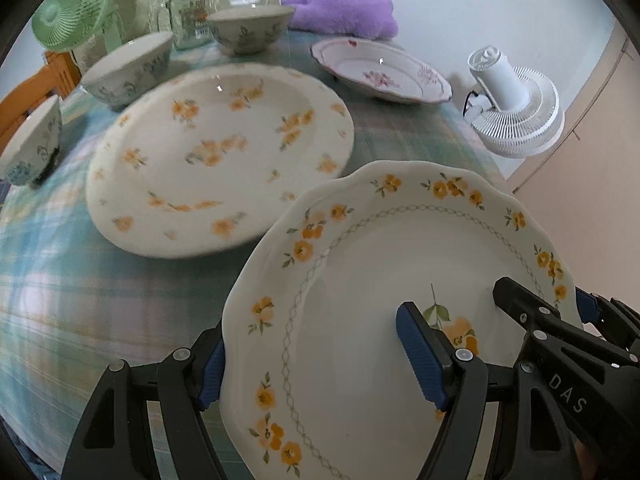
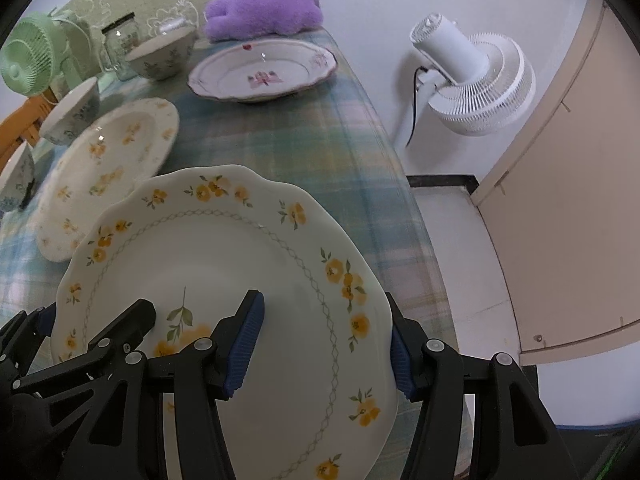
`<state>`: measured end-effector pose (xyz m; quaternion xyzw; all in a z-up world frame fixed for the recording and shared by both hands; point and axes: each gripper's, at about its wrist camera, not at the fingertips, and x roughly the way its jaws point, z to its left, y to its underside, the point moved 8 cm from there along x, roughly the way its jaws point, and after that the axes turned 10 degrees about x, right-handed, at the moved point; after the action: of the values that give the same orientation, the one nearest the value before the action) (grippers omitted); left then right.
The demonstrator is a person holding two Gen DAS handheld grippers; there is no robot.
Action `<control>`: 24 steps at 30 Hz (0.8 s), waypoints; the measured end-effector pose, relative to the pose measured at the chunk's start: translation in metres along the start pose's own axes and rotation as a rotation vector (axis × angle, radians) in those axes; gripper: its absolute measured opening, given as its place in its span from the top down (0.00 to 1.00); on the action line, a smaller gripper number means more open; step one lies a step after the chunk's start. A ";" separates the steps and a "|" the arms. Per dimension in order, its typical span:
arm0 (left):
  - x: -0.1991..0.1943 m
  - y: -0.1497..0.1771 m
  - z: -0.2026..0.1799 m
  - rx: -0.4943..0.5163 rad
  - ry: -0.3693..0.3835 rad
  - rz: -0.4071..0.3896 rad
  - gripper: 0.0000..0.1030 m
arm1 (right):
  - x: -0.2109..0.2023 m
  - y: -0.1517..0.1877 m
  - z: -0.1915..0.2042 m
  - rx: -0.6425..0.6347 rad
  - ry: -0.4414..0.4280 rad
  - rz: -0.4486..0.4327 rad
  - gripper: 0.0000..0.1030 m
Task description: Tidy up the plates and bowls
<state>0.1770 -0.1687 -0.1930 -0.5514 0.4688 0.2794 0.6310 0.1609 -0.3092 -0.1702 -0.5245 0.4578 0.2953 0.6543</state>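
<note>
A scalloped plate with a yellow-flower rim (image 1: 380,280) (image 2: 224,264) is held above the table by both grippers. My left gripper (image 1: 316,356) is shut on its left rim, one finger above and one below. My right gripper (image 2: 320,348) is shut on its right rim. The right gripper (image 1: 560,320) also shows in the left wrist view. A larger plate scattered with yellow flowers (image 1: 216,156) (image 2: 104,168) lies on the table just beyond. A pink-flower plate (image 1: 380,70) (image 2: 264,70) lies at the far right. Three patterned bowls (image 1: 128,68) (image 1: 250,28) (image 1: 30,144) stand at the left and back.
The table has a plaid cloth (image 1: 80,300). A glass jar (image 1: 190,12), a green fan (image 1: 72,8) and a purple plush (image 1: 340,8) stand at the back. A white fan (image 2: 472,76) stands off the table's right edge. An orange chair (image 1: 28,92) is at the left.
</note>
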 end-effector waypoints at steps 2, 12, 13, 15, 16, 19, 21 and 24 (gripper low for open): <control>0.003 0.001 -0.003 0.000 -0.005 0.010 0.26 | 0.005 0.001 -0.005 0.007 -0.006 0.012 0.41; 0.005 0.002 -0.012 0.000 -0.044 0.013 0.26 | 0.016 -0.001 -0.015 0.009 -0.024 0.037 0.42; 0.005 0.003 -0.014 0.006 -0.044 0.017 0.26 | 0.017 -0.001 -0.017 0.011 -0.023 0.042 0.42; 0.004 0.003 -0.015 0.013 -0.041 0.020 0.26 | 0.017 0.000 -0.018 0.019 -0.023 0.045 0.41; 0.005 0.003 -0.014 0.014 -0.039 0.022 0.25 | 0.017 0.000 -0.019 0.021 -0.025 0.043 0.41; 0.000 0.003 -0.015 0.032 -0.050 0.022 0.23 | 0.016 -0.001 -0.019 0.023 -0.016 0.035 0.41; -0.008 0.001 -0.015 0.049 -0.058 0.005 0.22 | 0.006 -0.005 -0.018 0.018 0.001 -0.017 0.41; -0.021 -0.005 -0.016 0.083 -0.055 -0.022 0.18 | -0.011 -0.010 -0.012 0.034 -0.032 -0.058 0.30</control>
<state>0.1680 -0.1820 -0.1711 -0.5218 0.4564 0.2680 0.6691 0.1617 -0.3223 -0.1567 -0.5214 0.4369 0.2767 0.6787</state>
